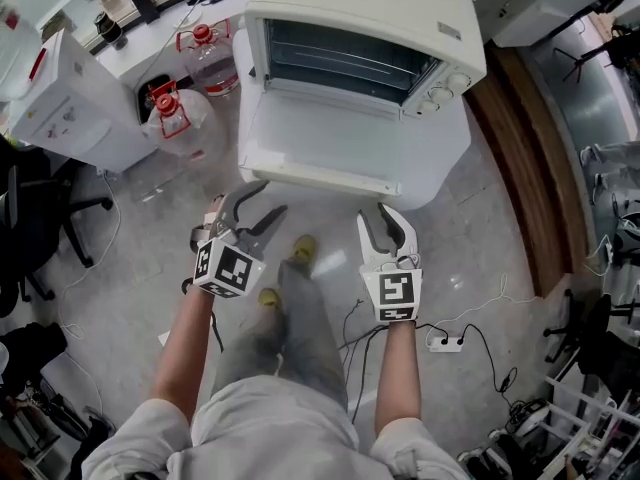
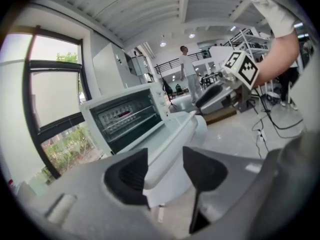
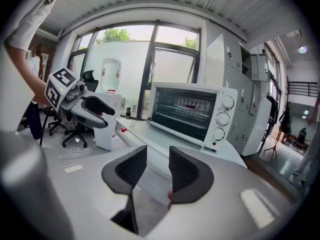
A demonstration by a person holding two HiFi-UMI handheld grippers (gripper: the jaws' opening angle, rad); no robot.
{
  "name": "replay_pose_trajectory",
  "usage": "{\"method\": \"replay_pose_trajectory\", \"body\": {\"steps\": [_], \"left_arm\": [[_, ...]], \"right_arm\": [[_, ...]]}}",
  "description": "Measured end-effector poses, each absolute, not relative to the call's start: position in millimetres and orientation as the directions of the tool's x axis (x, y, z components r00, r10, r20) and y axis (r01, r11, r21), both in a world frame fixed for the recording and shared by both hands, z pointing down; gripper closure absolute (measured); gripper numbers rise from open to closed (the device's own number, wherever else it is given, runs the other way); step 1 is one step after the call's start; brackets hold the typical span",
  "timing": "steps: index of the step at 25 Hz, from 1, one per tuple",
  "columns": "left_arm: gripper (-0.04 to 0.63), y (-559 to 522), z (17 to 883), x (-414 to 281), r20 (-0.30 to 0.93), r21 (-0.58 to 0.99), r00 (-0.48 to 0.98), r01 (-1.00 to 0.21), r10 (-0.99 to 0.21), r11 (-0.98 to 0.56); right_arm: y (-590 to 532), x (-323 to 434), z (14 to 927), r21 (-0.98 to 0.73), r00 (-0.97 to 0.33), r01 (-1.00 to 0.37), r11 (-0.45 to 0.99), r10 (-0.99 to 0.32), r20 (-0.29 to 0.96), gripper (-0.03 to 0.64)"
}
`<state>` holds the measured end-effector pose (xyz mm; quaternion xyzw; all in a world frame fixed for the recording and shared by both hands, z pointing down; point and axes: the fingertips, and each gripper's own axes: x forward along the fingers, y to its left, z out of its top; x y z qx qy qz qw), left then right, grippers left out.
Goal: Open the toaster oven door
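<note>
The white toaster oven (image 1: 360,8) stands on a white stand (image 1: 440,158) with its door (image 1: 320,143) folded down flat and the dark cavity (image 1: 340,60) showing. My left gripper (image 1: 268,198) hangs just in front of the door's near left edge. Its jaws are open, and in the left gripper view (image 2: 165,169) the door's edge (image 2: 172,144) shows in the gap with space beside it. My right gripper (image 1: 381,214) is held a little back from the door's near right corner, open and empty (image 3: 157,171). The knobs (image 3: 222,118) are on the oven's right side.
Two water jugs with red caps (image 1: 208,56) (image 1: 178,113) stand on the floor left of the oven, beside a white box (image 1: 70,98). An office chair (image 1: 40,228) is at the far left. A power strip with cables (image 1: 445,343) lies at the lower right, a wooden bench (image 1: 530,168) beyond.
</note>
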<state>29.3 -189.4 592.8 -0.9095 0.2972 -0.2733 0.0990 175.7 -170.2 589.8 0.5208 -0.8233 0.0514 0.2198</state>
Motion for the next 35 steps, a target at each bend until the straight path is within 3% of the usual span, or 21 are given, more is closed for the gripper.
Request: {"method": "replay_pose_trajectory", "body": {"steps": [5,12,22,35], "left_arm": [[0.415,-186,547,20,0.378,-0.294,0.673,-0.564,-0.635,-0.772],[0.476,-167,490,5,0.314,-0.251,0.674,-0.621,-0.669,-0.743],[0.535,-128,423,-20,0.228,-0.192,0.672,-0.678,-0.705,-0.709],[0.598,-102,364,-32,0.137,-0.133,0.639,-0.745,-0.757,-0.654]], "right_arm": [[-166,176,542,0.127,-0.335,-0.905,0.405,-0.866,0.372,0.482],[-142,178,481,0.098,-0.275,-0.943,0.317,-0.913,0.301,0.557],[-91,176,419,0.068,-0.19,-0.975,0.213,-0.949,0.251,0.609],[-56,163,372,0.032,-0.202,-0.976,0.213,-0.957,0.208,0.614]]}}
